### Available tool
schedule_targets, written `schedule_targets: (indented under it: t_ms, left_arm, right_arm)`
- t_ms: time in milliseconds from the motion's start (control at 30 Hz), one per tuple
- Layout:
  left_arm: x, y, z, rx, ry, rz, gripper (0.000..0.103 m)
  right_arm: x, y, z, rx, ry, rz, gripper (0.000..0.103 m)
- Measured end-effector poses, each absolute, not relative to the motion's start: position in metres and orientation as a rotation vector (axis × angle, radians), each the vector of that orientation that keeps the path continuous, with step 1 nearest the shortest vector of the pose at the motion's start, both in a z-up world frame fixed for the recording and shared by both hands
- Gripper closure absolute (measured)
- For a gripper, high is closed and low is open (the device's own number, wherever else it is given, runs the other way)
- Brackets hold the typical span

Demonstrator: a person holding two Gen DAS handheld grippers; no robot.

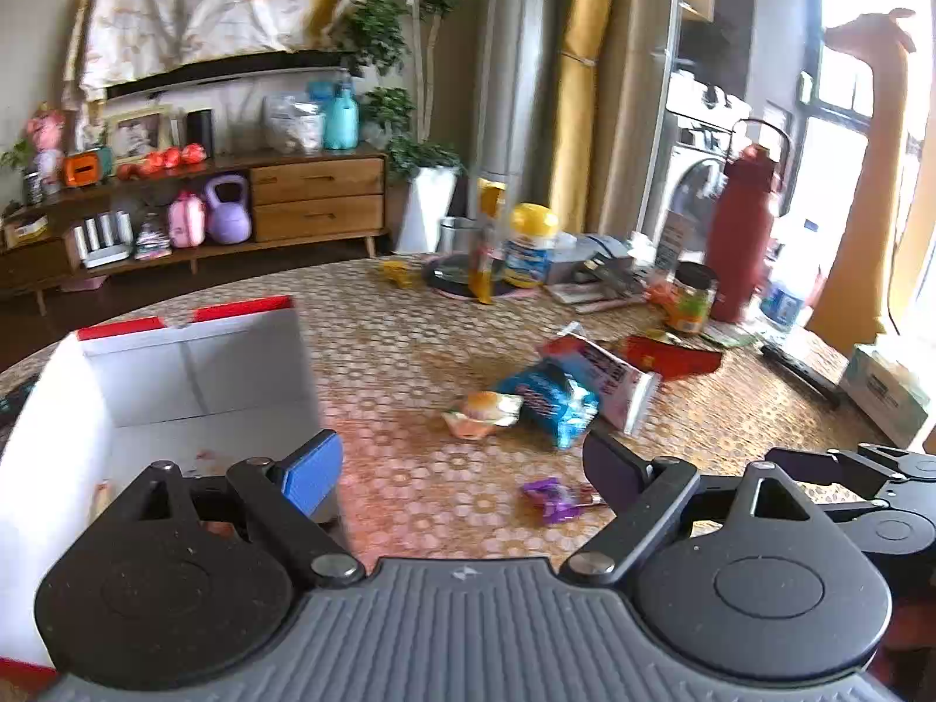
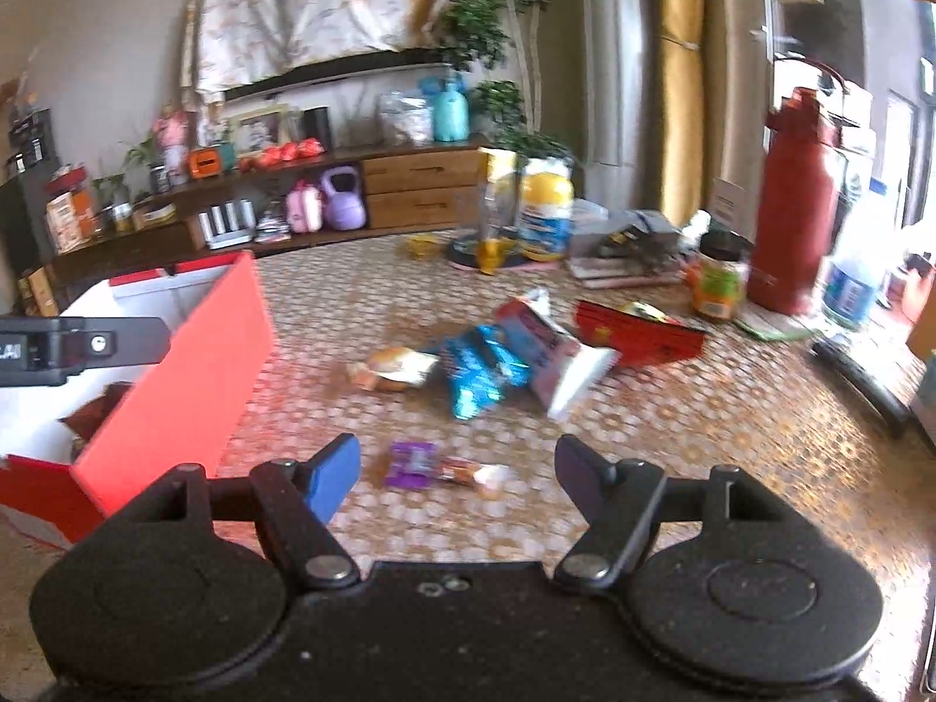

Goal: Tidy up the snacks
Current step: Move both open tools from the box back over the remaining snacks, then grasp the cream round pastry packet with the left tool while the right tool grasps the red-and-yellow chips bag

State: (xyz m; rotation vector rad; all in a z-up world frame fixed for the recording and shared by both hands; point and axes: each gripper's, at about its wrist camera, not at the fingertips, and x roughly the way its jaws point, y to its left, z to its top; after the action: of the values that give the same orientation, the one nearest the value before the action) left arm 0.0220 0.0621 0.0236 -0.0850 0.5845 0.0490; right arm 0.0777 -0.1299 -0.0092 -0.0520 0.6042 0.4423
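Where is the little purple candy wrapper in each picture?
Left wrist view: the purple wrapper lies low, right of the middle, on the table just before the dark right fingertip.
Right wrist view: the purple wrapper lies low near the middle, between the two fingertips but further off, on the table.
Shared landmark: the blue snack bag lies beyond it in both views.
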Motion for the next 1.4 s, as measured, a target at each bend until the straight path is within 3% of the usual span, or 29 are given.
schedule_targets:
  t_ms: [567,1400]
  left_arm:
    - [0.101,0.017,-0.019,0.026,0.674,0.097,0.013]
    - [0.212,0.035,-0.084,0.111,0.822,0.172,0.013]
  right_arm:
    - [0.103,-0.179,-0.044,-0.002,0.674,0.353,0.030]
    - [0.178,-0.194,-0.045,-0.004,0.640,0.333,0.030]
